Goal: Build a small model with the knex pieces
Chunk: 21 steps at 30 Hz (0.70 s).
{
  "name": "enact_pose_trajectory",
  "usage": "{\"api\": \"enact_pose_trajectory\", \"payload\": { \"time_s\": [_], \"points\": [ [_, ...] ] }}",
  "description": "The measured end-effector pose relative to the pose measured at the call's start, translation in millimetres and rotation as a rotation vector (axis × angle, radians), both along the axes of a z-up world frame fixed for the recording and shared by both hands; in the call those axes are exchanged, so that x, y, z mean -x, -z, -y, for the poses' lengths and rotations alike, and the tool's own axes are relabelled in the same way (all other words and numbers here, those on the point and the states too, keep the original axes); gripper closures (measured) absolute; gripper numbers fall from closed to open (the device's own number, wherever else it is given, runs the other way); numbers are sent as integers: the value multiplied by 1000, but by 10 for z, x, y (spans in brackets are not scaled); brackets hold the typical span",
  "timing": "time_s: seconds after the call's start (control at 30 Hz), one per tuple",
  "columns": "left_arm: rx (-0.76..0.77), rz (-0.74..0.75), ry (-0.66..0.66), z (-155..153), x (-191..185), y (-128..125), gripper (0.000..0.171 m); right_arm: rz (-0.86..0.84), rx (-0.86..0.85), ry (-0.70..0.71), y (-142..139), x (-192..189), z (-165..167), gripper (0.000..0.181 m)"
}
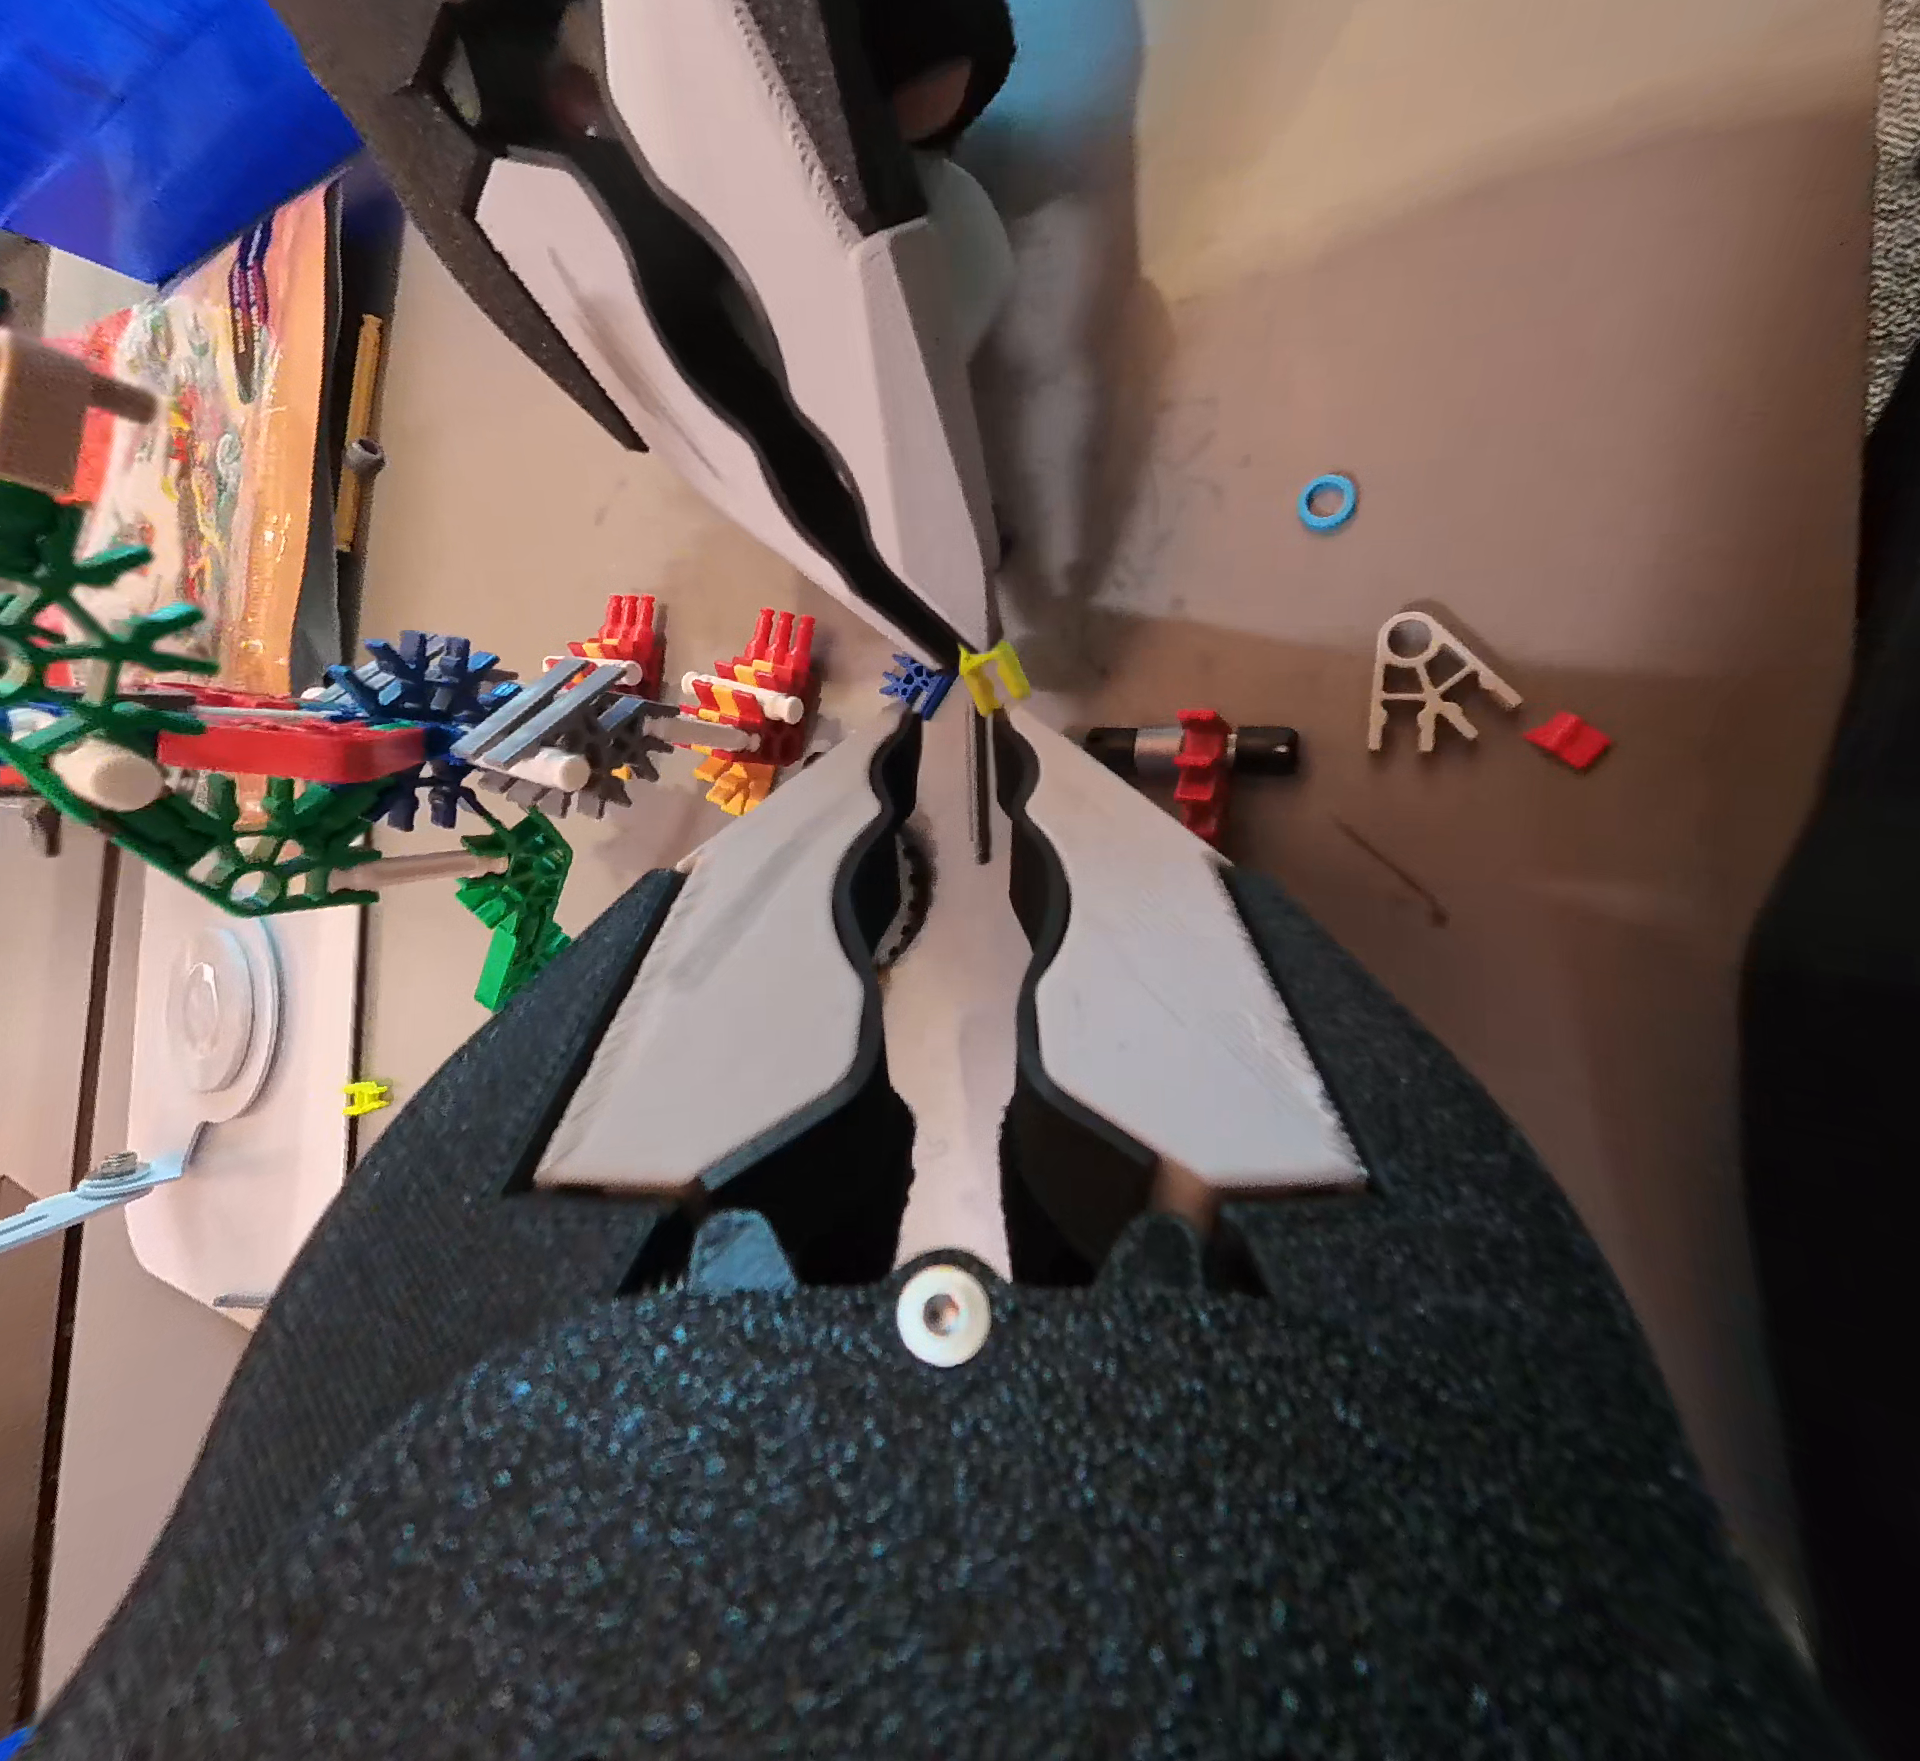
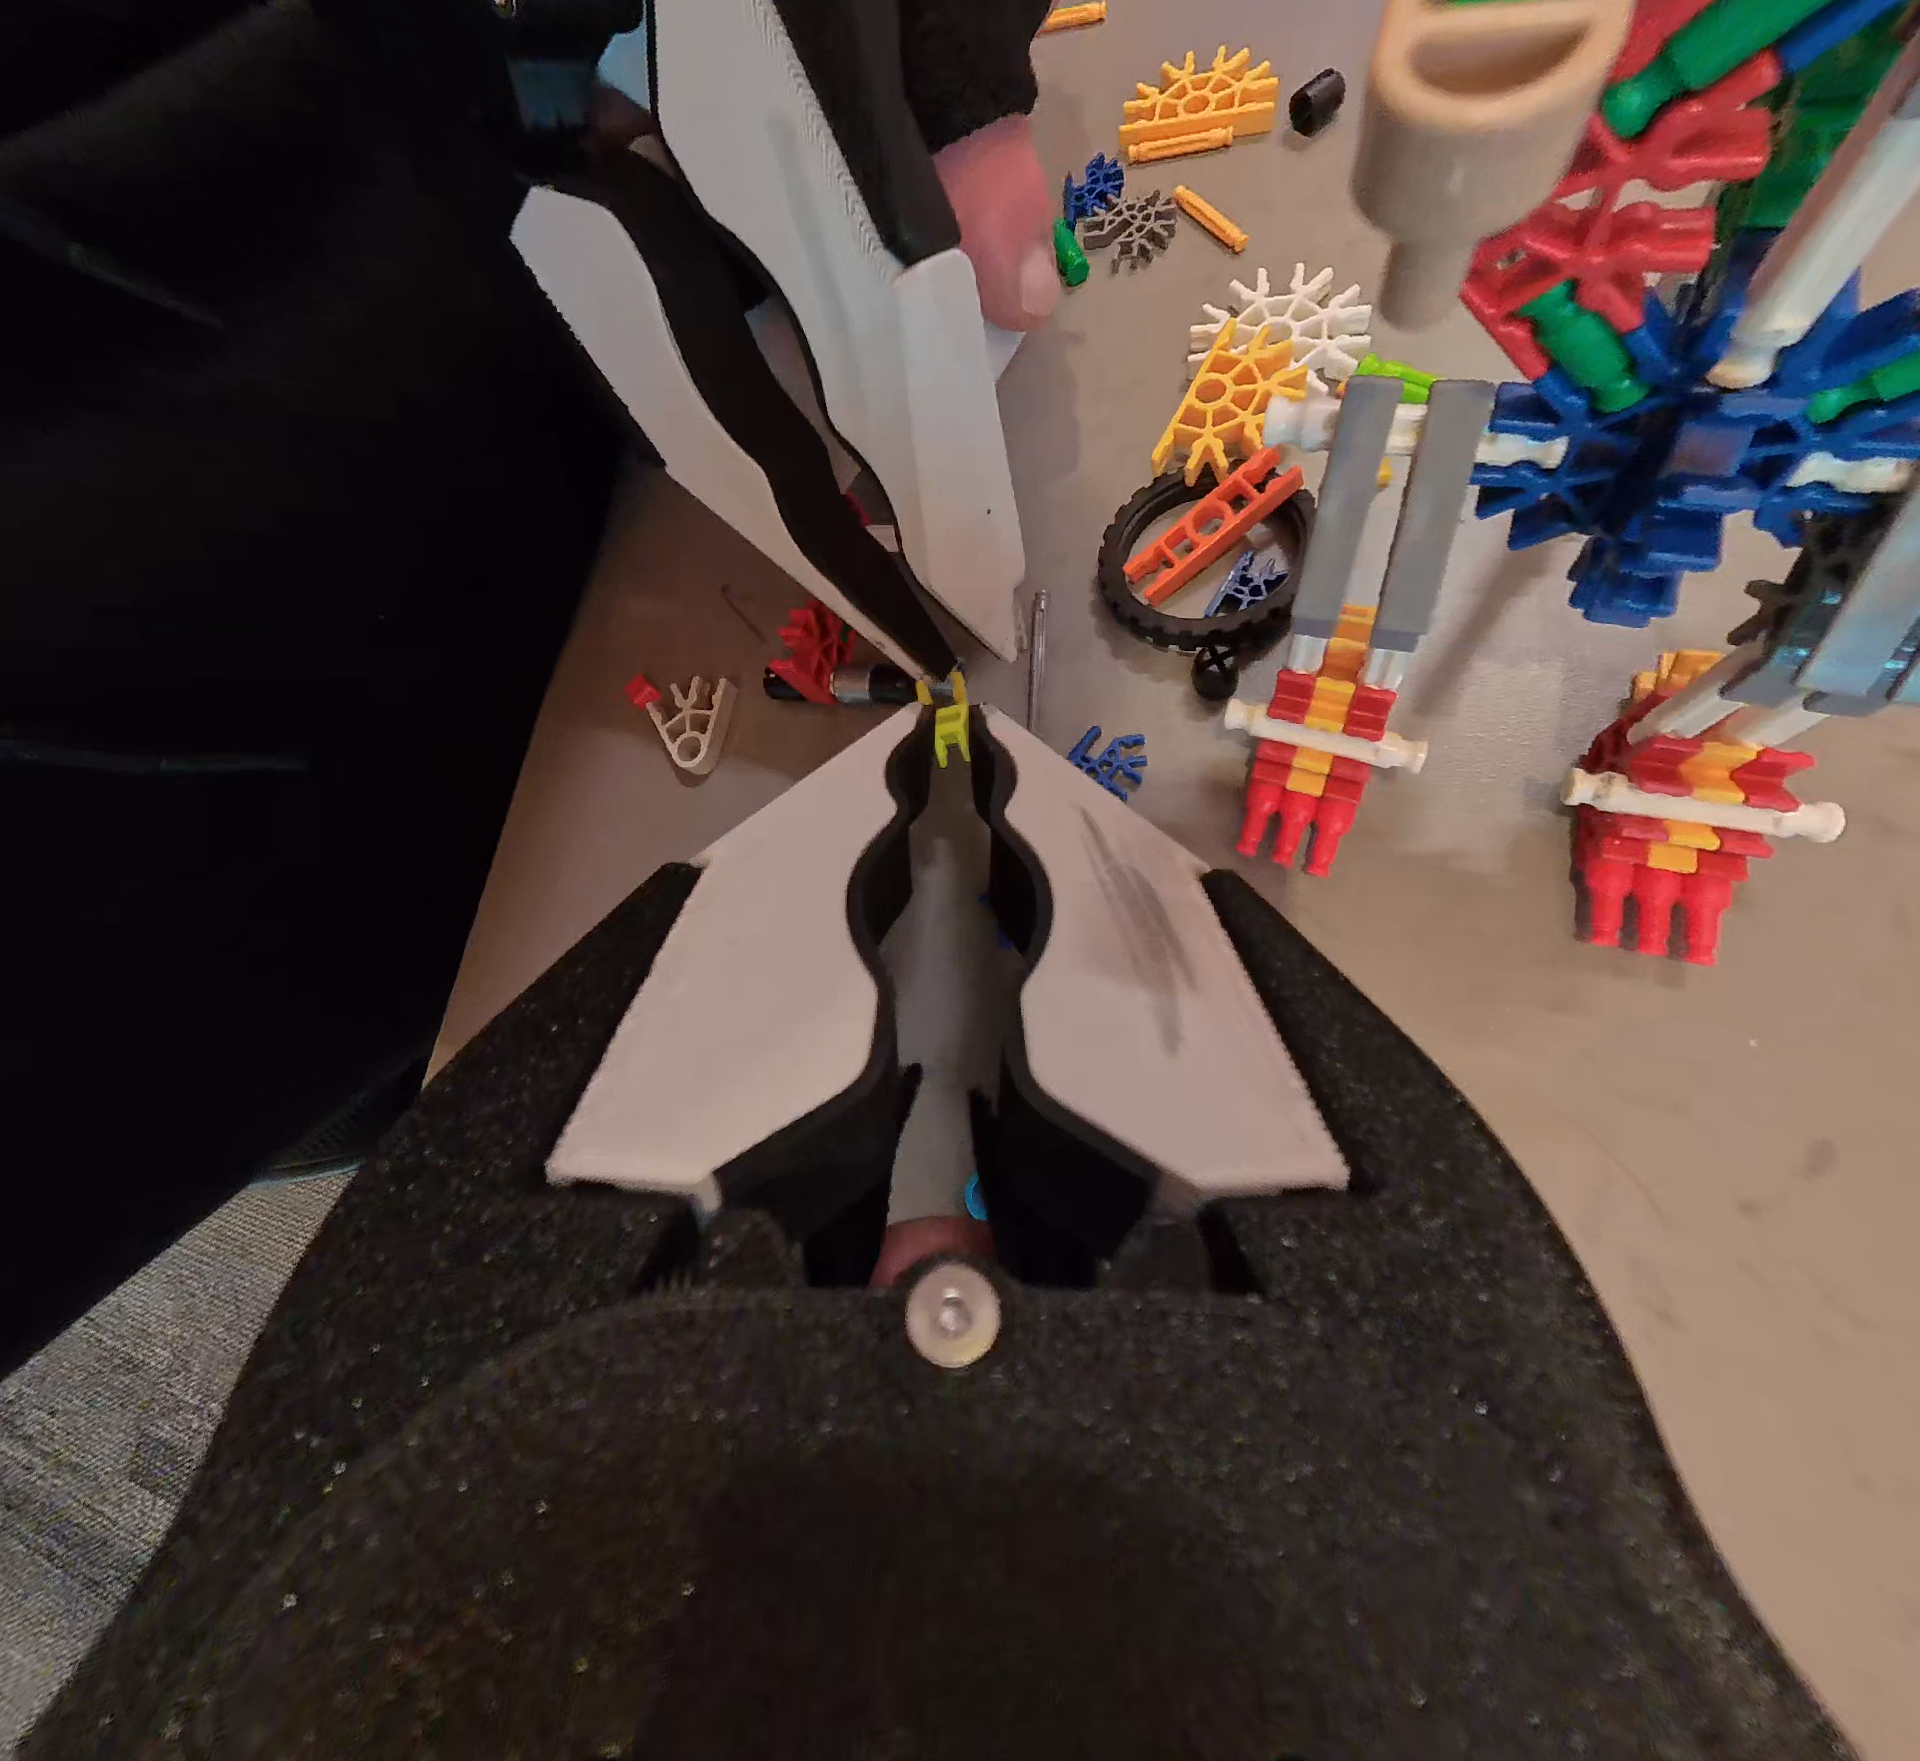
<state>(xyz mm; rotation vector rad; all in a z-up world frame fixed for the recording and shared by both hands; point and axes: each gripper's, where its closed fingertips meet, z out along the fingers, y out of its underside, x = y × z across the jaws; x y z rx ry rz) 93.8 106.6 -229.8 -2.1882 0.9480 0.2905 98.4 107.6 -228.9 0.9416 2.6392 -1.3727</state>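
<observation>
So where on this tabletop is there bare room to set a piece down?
Bare tabletop lies nearer than the red-and-yellow stacked connector feet. A smaller patch sits between the blue plastic ring and the white fan-shaped connector. The loose pieces around the black rubber tyre are crowded.

On the grey bench (image 2: 1558, 1140), loose construction-toy parts are scattered. A black tyre ring (image 2: 1195, 610) is laid flat, with an orange ladder-shaped piece (image 2: 1210, 527) across it. A white snowflake connector (image 2: 1294, 314) is found beside a yellow fan connector (image 2: 1231, 402). Two red-and-yellow stacked feet (image 2: 1314, 766) (image 2: 1673, 828) are stood under a tall multicoloured model (image 2: 1704, 423). A small blue ring (image 1: 1327, 501) is set well apart from a cream triangular connector (image 1: 1429, 683), a red clip (image 1: 1567, 739) just beside the latter. A black rod with a red connector (image 1: 1195, 755) lies near. A printed box (image 1: 260, 454) is seen at the far left.
</observation>
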Motion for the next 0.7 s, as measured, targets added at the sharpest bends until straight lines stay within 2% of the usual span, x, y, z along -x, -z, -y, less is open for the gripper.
{"api": "enact_pose_trajectory", "payload": {
  "time_s": [0.7],
  "points": [
    [-9,44,-8,-29,-30,-18,160,-15,14,27,-50,57,-25,176]
  ]
}}
